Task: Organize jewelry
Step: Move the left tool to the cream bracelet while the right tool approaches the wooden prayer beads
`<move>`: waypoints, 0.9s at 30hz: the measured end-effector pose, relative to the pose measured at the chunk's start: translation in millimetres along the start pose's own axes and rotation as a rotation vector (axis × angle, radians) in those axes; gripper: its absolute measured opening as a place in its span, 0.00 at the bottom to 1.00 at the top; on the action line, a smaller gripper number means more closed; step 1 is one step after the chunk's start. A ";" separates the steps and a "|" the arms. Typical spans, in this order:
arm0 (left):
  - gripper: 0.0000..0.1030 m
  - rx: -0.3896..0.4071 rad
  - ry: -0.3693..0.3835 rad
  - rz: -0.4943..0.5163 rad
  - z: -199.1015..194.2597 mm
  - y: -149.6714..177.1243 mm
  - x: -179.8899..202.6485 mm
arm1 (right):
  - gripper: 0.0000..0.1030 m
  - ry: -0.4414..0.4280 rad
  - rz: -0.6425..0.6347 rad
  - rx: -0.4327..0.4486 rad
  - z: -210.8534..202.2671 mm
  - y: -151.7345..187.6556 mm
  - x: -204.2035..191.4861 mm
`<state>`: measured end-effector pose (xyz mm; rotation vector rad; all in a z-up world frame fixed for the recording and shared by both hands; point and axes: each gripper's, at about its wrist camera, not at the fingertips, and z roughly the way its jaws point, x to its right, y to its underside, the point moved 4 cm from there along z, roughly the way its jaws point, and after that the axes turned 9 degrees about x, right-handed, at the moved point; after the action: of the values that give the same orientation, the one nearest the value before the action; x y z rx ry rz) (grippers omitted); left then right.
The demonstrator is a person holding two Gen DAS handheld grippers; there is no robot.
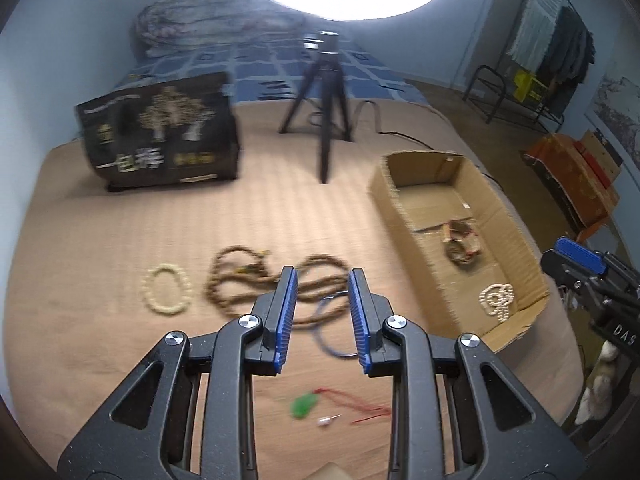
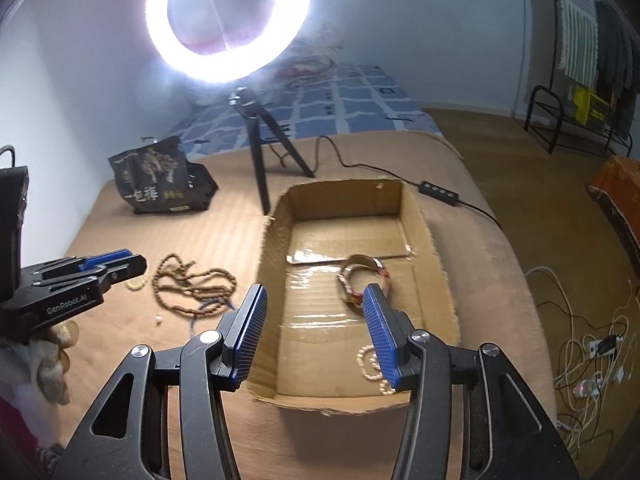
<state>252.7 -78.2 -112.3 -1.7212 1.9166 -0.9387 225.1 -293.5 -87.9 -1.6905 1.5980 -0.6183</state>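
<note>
A: where's our brown bead necklace (image 1: 256,284) now?
B: on the tan bedspread (image 1: 120,220), just beyond our left gripper (image 1: 322,286), released, empty. Right gripper (image 2: 316,304) parted too, above the cardboard box (image 2: 436,256) holding bracelets, ring light (image 2: 228,20) behind

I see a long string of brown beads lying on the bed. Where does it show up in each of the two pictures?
Left wrist view: the brown beads lie in the middle, just beyond the jaws, partly hidden by them.
Right wrist view: the brown beads lie left of centre, left of the box.
Shared landmark: the cardboard box, to the right of the beads in both views.
</note>
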 end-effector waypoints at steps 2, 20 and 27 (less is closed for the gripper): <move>0.25 0.001 -0.019 -0.015 -6.5 -0.8 -17.9 | 0.49 -0.016 -0.006 -0.002 1.3 -0.9 -9.3; 0.25 -0.055 -0.127 -0.180 -27.6 23.6 -155.2 | 0.61 -0.160 -0.172 -0.061 30.2 8.0 -102.6; 0.25 -0.116 -0.119 -0.214 -2.7 35.4 -170.8 | 0.62 -0.205 -0.262 -0.122 57.8 23.0 -126.3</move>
<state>253.8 89.8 -159.4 -2.0340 1.7678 -0.7899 239.5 -158.5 -125.3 -2.0045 1.3041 -0.4638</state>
